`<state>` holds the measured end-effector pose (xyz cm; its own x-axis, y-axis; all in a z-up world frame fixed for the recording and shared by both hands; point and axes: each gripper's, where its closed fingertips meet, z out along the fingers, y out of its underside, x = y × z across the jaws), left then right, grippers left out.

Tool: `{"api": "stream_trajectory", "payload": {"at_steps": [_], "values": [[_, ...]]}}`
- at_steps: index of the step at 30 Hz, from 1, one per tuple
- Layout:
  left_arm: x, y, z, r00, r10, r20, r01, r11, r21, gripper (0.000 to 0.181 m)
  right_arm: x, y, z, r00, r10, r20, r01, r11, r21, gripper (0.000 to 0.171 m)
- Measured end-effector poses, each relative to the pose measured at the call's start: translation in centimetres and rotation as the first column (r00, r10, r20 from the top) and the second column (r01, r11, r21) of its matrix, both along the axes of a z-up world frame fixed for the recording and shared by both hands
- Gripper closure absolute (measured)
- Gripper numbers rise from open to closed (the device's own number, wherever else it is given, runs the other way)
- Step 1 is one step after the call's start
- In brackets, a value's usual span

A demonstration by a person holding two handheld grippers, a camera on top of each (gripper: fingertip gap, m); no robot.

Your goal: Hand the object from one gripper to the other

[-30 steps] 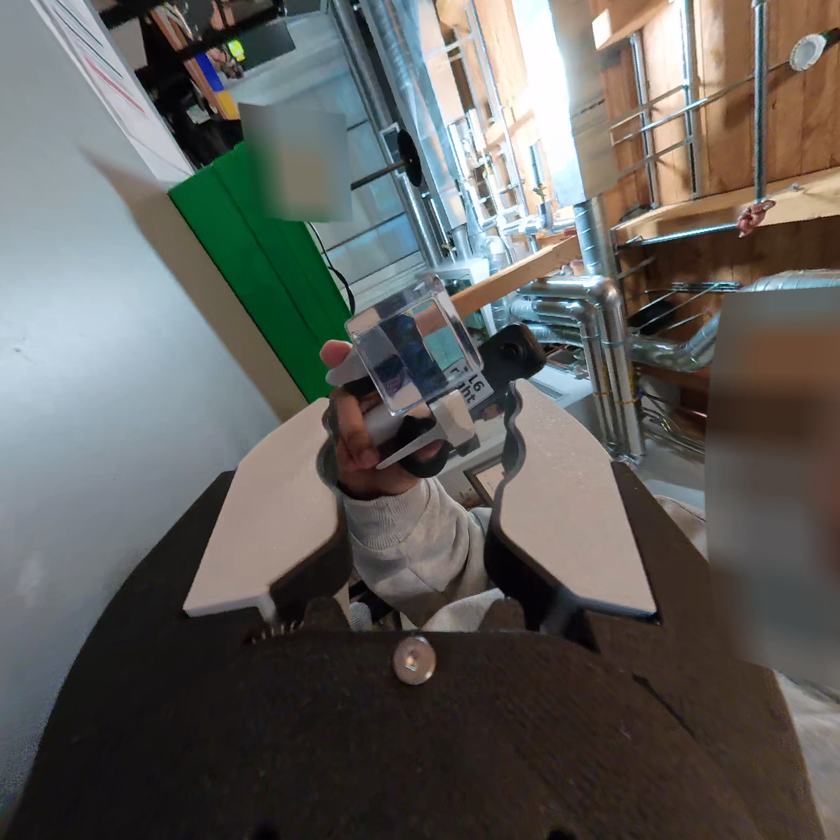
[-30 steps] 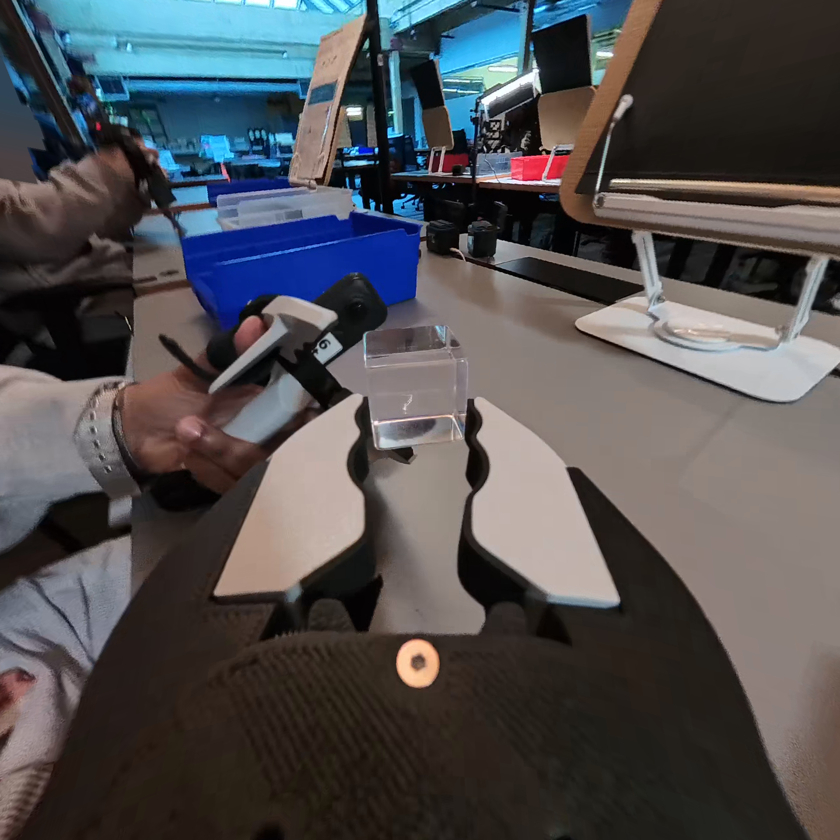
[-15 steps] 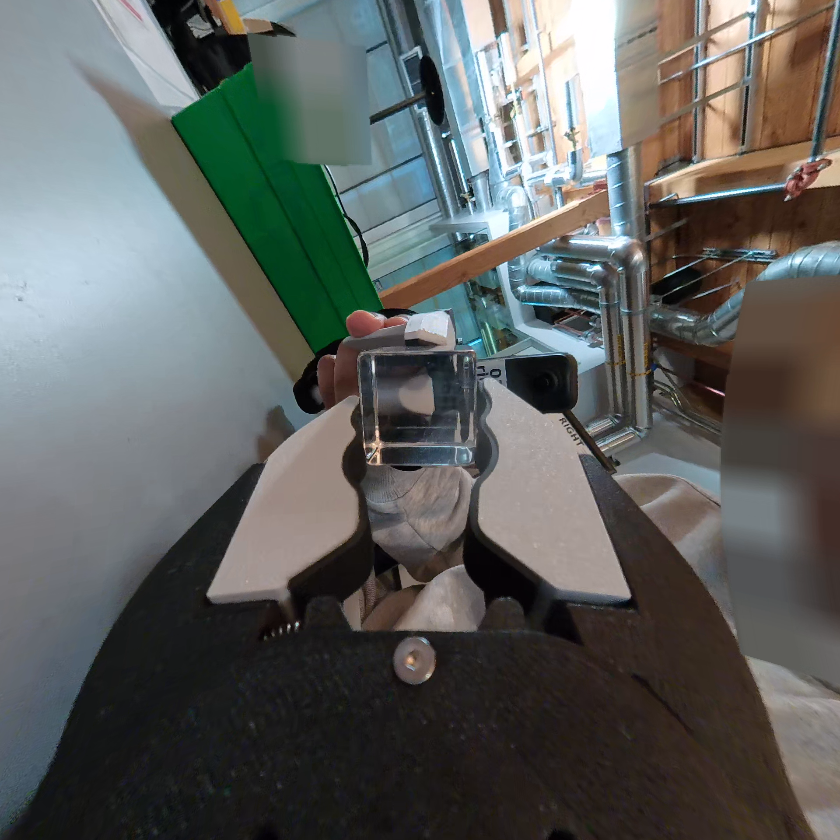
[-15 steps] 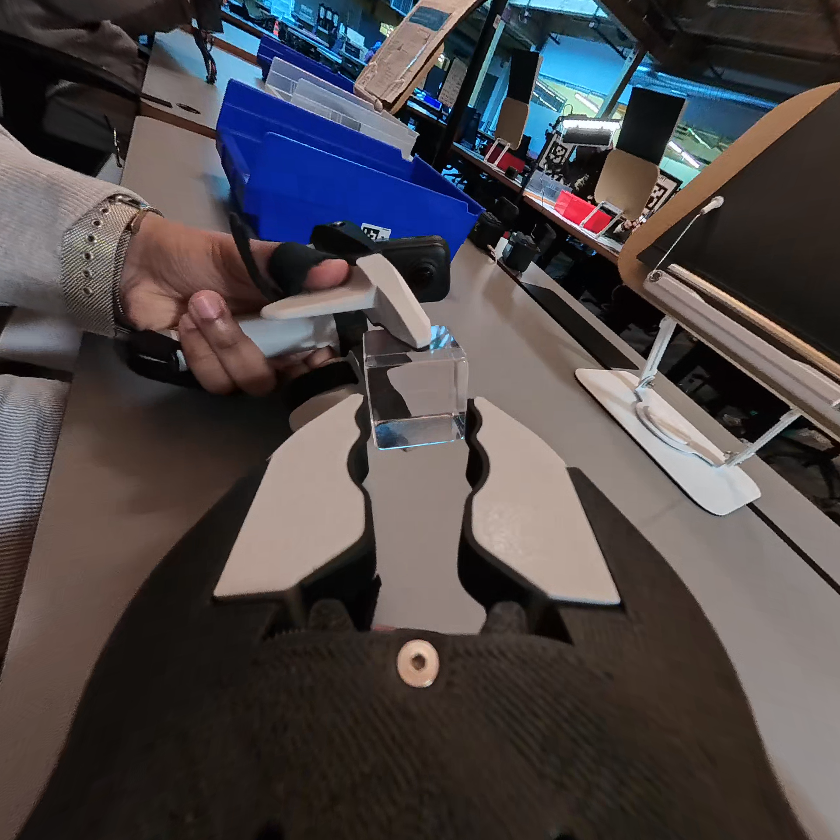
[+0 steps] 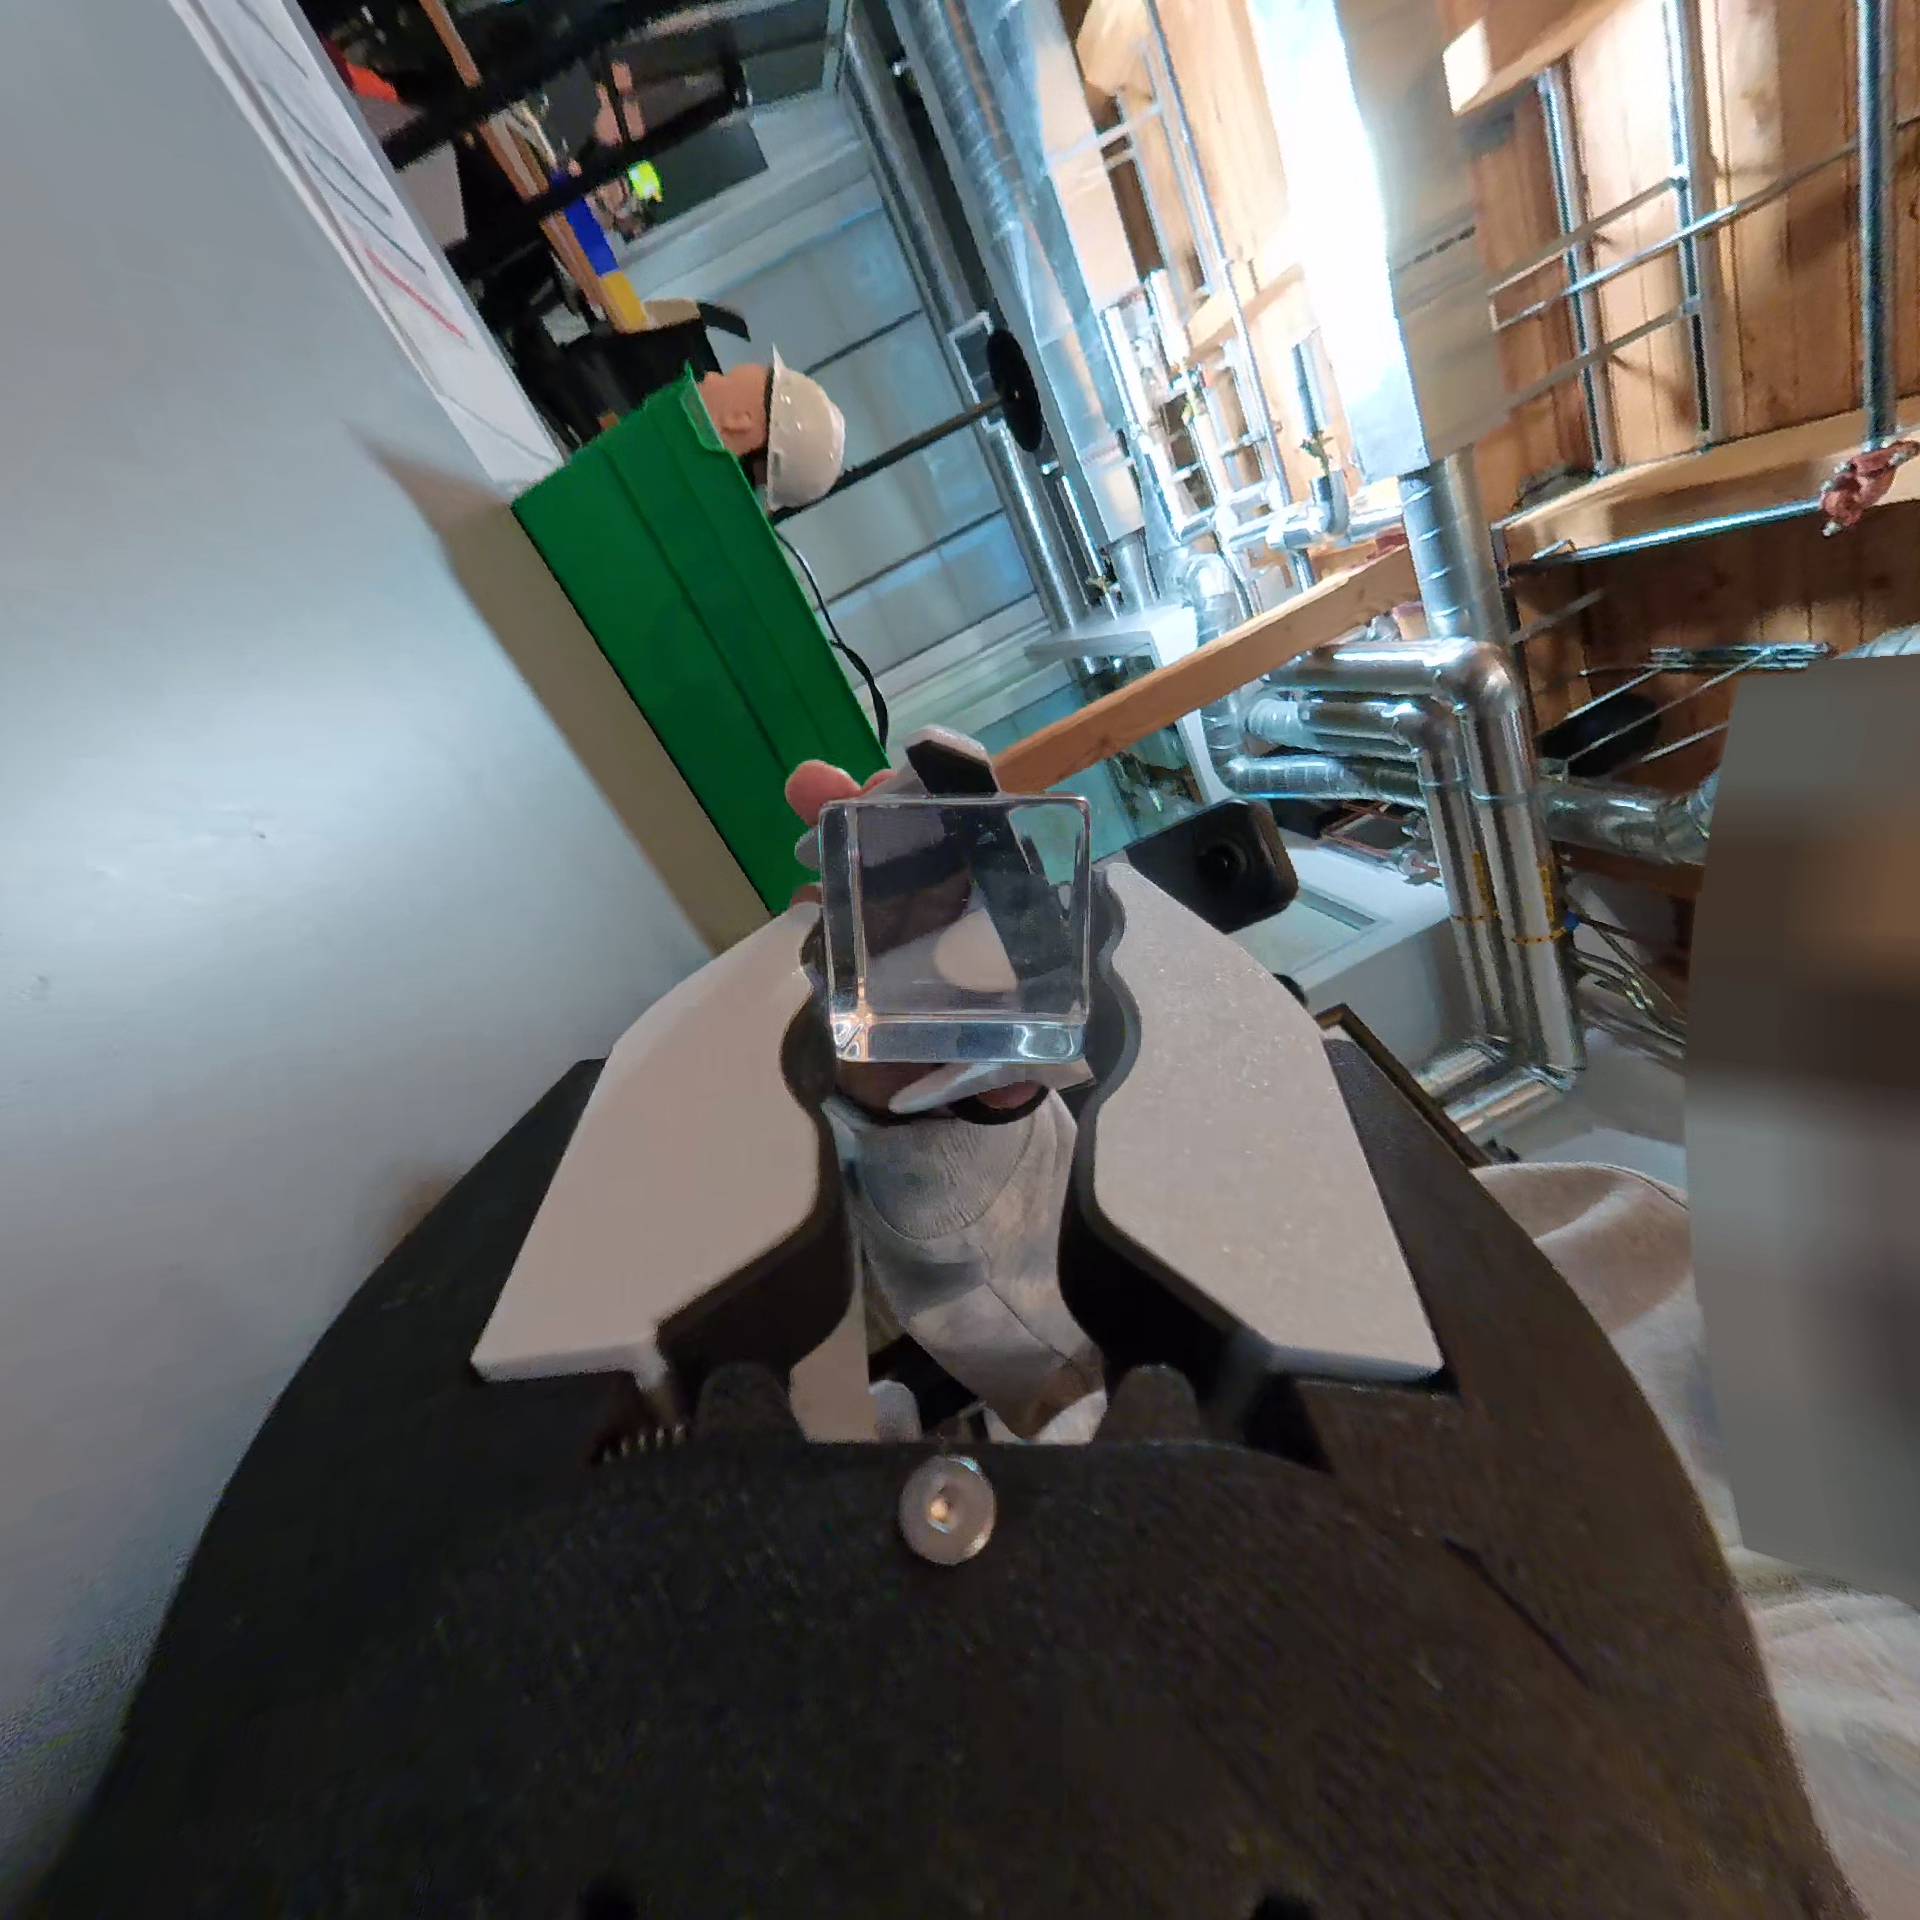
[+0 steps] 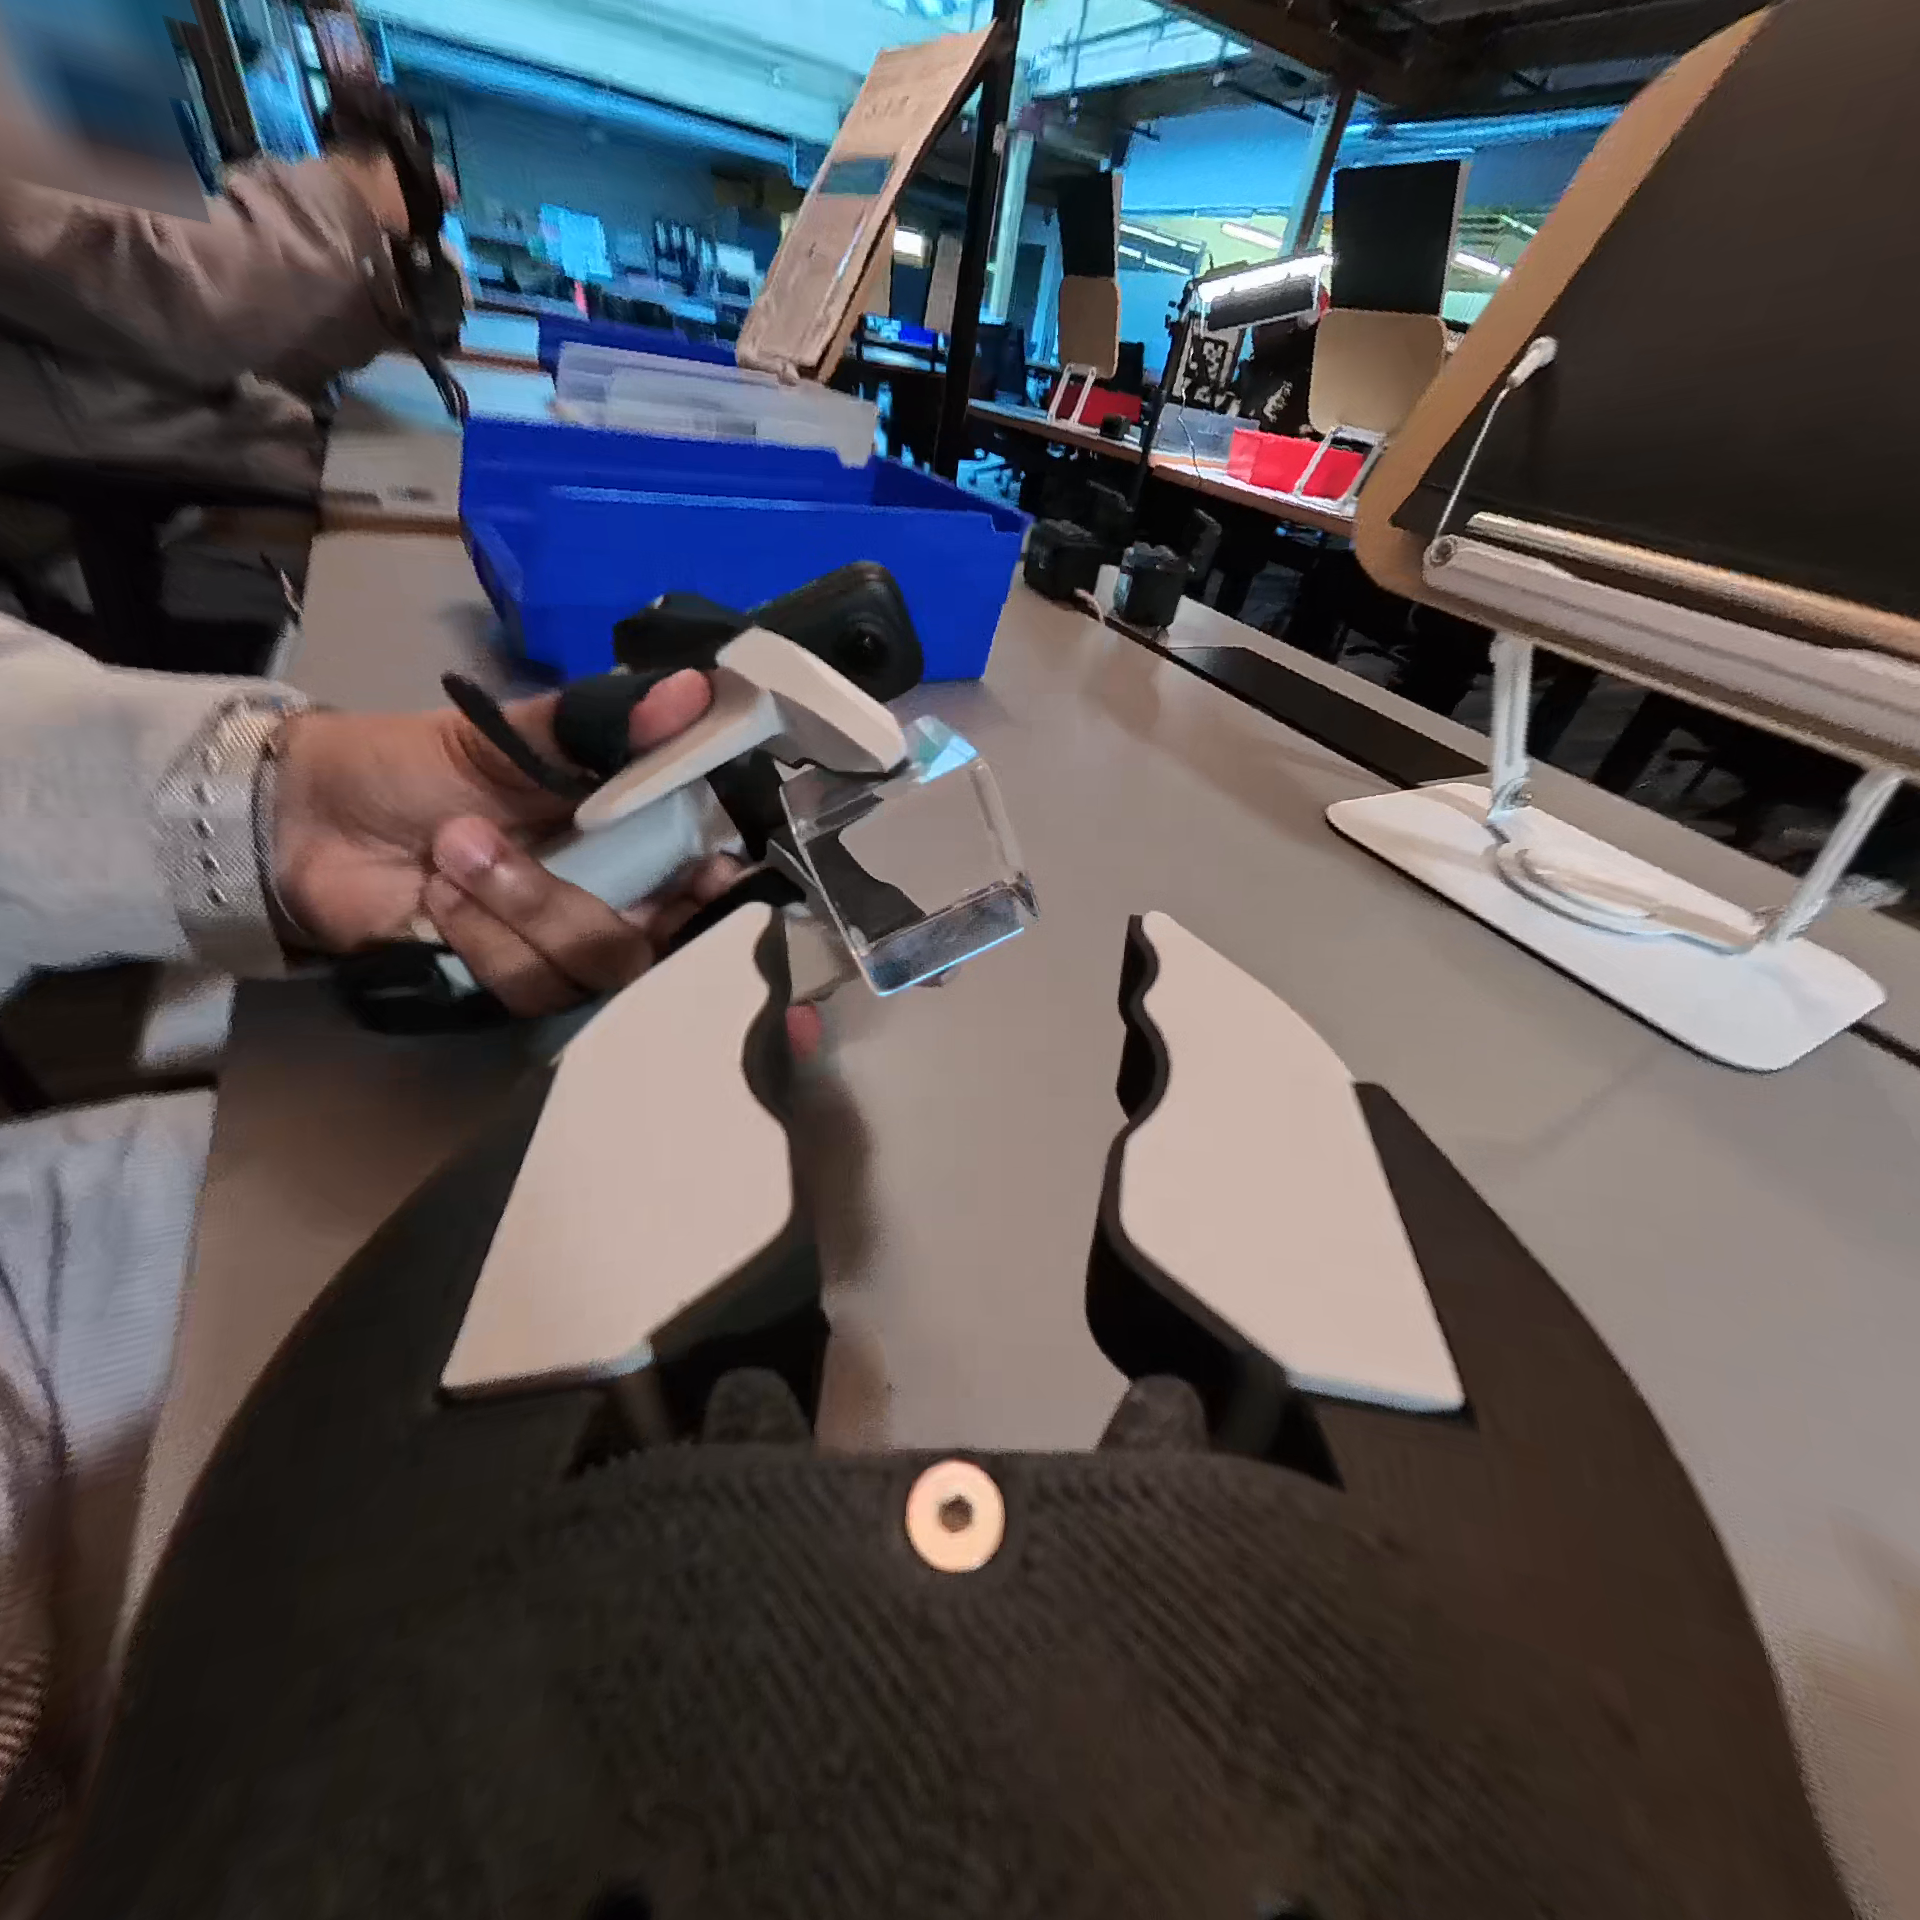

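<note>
A clear cube (image 5: 956, 914) sits between the fingertips of my left gripper (image 5: 958, 966), which is shut on it and holds it in the air. In the right wrist view the cube (image 6: 914, 862) hangs tilted, just ahead and left of my right gripper (image 6: 954, 935). My right gripper is open and empty, its jaws wide apart, clear of the cube. The left gripper's upper finger (image 6: 810, 701) presses on the cube's top, and a hand (image 6: 416, 821) holds that gripper. The lower finger is mostly hidden behind the cube.
A grey table (image 6: 1247, 779) lies below. A blue bin (image 6: 748, 551) stands behind the hand. A stand with a white base (image 6: 1621, 935) is at the right. In the left wrist view a white wall (image 5: 260, 831) and a green panel (image 5: 686, 644) are at the left.
My left gripper closed on the cube. My right gripper, shut on it before, has opened and let it go. The cube now tilts in the left gripper.
</note>
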<state>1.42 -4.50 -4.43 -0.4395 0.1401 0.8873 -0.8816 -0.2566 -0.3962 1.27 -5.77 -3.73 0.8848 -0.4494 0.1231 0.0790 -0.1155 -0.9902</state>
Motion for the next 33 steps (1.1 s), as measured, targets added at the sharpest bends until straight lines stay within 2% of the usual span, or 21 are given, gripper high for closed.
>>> {"api": "stream_trajectory", "payload": {"at_steps": [1, 4, 6, 15, 20, 23, 33], "values": [[0.1, 0.2, 0.1, 1.000, 0.019, 0.019, -0.019, 1.000, 0.003, 0.135, 0.1, -0.1, 0.3, 0.999, 0.011, -0.045, -0.009, 0.999, 0.047, 0.107], [0.3, 0.5, 0.8, 0.994, 0.060, 0.090, -0.061, 0.998, 0.006, 0.134, 0.0, -0.1, 1.0, 0.975, 0.088, -0.205, -0.048, 0.980, 0.195, 0.102], [0.3, 0.6, 1.3, 0.986, 0.086, 0.143, -0.088, 0.996, 0.009, 0.134, -0.4, 0.1, 1.3, 0.944, 0.166, -0.284, -0.091, 0.961, 0.260, 0.105], [-0.4, 0.1, 2.2, 0.933, 0.132, 0.334, -0.160, 0.985, 0.058, 0.134, -0.9, 1.1, 1.6, 0.854, 0.292, -0.430, -0.099, 0.903, 0.418, 0.104], [-1.0, -0.7, 1.9, 0.905, 0.110, 0.411, -0.172, 0.978, 0.118, 0.135, -0.9, 1.7, 0.9, 0.858, 0.265, -0.440, -0.089, 0.921, 0.380, 0.108], [-1.5, -1.2, 1.9, 0.894, 0.088, 0.439, -0.160, 0.978, 0.130, 0.135, -0.9, 1.7, 0.8, 0.861, 0.259, -0.437, -0.091, 0.925, 0.370, 0.117], [-1.4, -1.2, 2.2, 0.890, 0.115, 0.442, -0.181, 0.977, 0.112, 0.135, -1.1, 1.5, 1.1, 0.915, 0.198, -0.351, -0.084, 0.946, 0.313, 0.126]]}}
